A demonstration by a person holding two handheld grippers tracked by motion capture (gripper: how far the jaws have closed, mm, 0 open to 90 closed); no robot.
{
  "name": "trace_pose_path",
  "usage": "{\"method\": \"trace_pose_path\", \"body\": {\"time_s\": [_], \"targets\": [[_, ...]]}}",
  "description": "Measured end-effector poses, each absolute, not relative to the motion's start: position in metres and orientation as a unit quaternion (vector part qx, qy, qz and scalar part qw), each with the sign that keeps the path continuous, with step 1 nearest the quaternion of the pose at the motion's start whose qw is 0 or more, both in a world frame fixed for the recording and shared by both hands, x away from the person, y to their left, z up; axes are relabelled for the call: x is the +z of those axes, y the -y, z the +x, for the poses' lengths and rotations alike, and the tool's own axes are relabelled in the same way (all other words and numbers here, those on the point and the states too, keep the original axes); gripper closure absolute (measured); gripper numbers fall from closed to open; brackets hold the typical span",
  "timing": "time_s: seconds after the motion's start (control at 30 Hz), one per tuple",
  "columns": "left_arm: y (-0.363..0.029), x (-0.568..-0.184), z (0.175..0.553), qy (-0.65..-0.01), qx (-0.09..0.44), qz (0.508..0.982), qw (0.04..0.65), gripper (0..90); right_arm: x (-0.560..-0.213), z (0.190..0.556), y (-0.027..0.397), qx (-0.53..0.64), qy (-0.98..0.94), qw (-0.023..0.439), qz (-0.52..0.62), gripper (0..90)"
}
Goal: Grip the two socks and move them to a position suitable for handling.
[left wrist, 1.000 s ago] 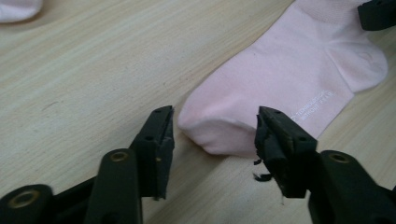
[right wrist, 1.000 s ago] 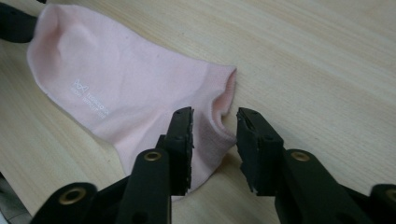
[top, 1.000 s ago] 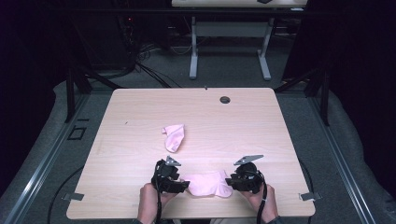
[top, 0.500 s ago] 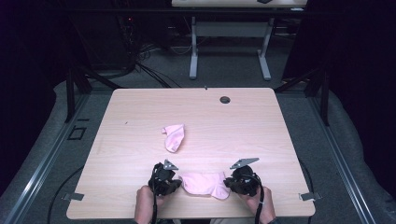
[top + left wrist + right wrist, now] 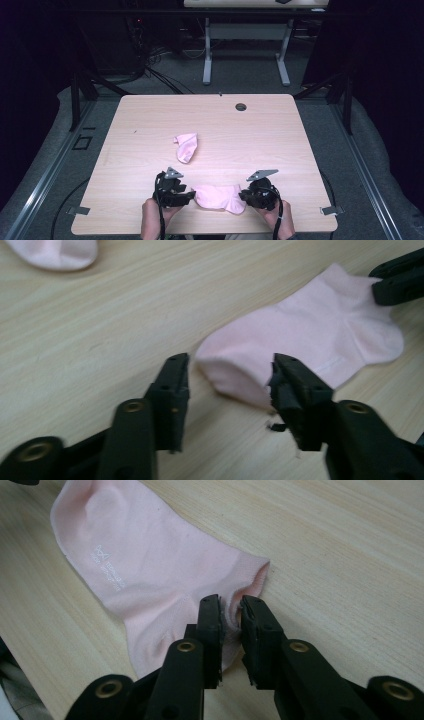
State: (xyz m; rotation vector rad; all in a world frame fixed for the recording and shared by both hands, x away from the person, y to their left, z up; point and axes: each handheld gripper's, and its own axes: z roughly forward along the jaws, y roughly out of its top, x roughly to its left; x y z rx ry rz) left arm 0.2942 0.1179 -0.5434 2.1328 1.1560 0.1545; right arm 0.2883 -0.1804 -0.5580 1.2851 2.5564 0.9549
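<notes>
Claws at either end of a pink sock near the front edge

Right claw (image 5: 230, 611) pinches the cuff end of the near sock (image 5: 150, 570): its two black jaws stand narrow, with a fold of pink cloth squeezed between the pads. They have just eased apart slightly, yet the cloth remains caught. Left claw (image 5: 227, 377) stands half wide; its jaws have just been opening, and the toe end of the same sock (image 5: 310, 335) lies between them. One jaw touches the cloth's edge and the other stands clear on bare wood, so nothing is gripped there.

From the high view, the left claw (image 5: 187, 196) and the right claw (image 5: 245, 196) face each other across the near sock (image 5: 220, 196), which lies flat and stretched lengthwise along the front edge of the worktop (image 5: 280, 140), roughly at its middle. A hand (image 5: 155, 215) holds the left tool and another hand (image 5: 275, 217) the right, both coming over the front edge.

Farther in, towards the centre of the worktop and well apart from the first, lies a second pink sock (image 5: 186, 146), folded over on itself. A small dark round hole (image 5: 241, 106) sits near the back edge.
</notes>
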Motion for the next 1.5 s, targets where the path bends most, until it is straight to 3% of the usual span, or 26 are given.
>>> {"method": "trace_pose_path", "body": {"time_s": [0.07, 0.1, 0.37, 0.43, 0.7, 0.77, 0.83, 0.87, 0.9, 1.03, 1.17, 1.33, 1.5], "targets": [[-0.109, -0.551, 0.303, -0.448, 0.052, 0.828, 0.333, 40.7, -0.558, 0.288, 0.18, 0.318, -0.843, 0.061, 0.43, 75.3], [-0.106, -0.554, 0.305, -0.451, 0.054, 0.831, 0.322, 42.1, -0.558, 0.288, 0.181, 0.313, -0.846, 0.063, 0.427, 75.4], [-0.107, -0.56, 0.3, -0.437, 0.056, 0.843, 0.307, 81.7, -0.563, 0.289, 0.179, 0.309, -0.85, 0.063, 0.422, 81.9], [-0.108, -0.56, 0.299, -0.435, 0.057, 0.845, 0.307, 88.0, -0.563, 0.29, 0.177, 0.306, -0.853, 0.06, 0.418, 82.4], [-0.124, -0.563, 0.276, -0.445, 0.053, 0.836, 0.316, 88.5, -0.563, 0.287, 0.172, 0.313, -0.86, 0.049, 0.401, 82.6], [-0.126, -0.564, 0.272, -0.449, 0.05, 0.834, 0.315, 82.7, -0.563, 0.287, 0.17, 0.316, -0.861, 0.047, 0.396, 81.4], [-0.13, -0.56, 0.271, -0.454, 0.058, 0.83, 0.317, 65.2, -0.562, 0.288, 0.172, 0.327, -0.86, 0.044, 0.389, 70.5], [-0.13, -0.56, 0.271, -0.454, 0.058, 0.83, 0.317, 58.4, -0.562, 0.288, 0.172, 0.327, -0.86, 0.044, 0.389, 70.5], [-0.136, -0.551, 0.274, -0.457, 0.067, 0.824, 0.328, 51.6, -0.558, 0.289, 0.179, 0.342, -0.851, 0.048, 0.396, 57.5], [-0.144, -0.531, 0.291, -0.448, 0.103, 0.821, 0.338, 34.8, -0.552, 0.293, 0.208, 0.384, -0.815, 0.077, 0.427, 32.7], [-0.146, -0.515, 0.323, -0.439, 0.128, 0.823, 0.337, 27.4, -0.556, 0.299, 0.241, 0.384, -0.789, 0.107, 0.466, 14.6], [-0.14, -0.506, 0.359, -0.432, 0.147, 0.825, 0.332, 21.3, -0.569, 0.306, 0.269, 0.371, -0.77, 0.131, 0.503, 4.3], [-0.126, -0.508, 0.41, -0.437, 0.143, 0.827, 0.323, 15.2, -0.58, 0.31, 0.284, 0.362, -0.761, 0.14, 0.52, 0.5]]}}
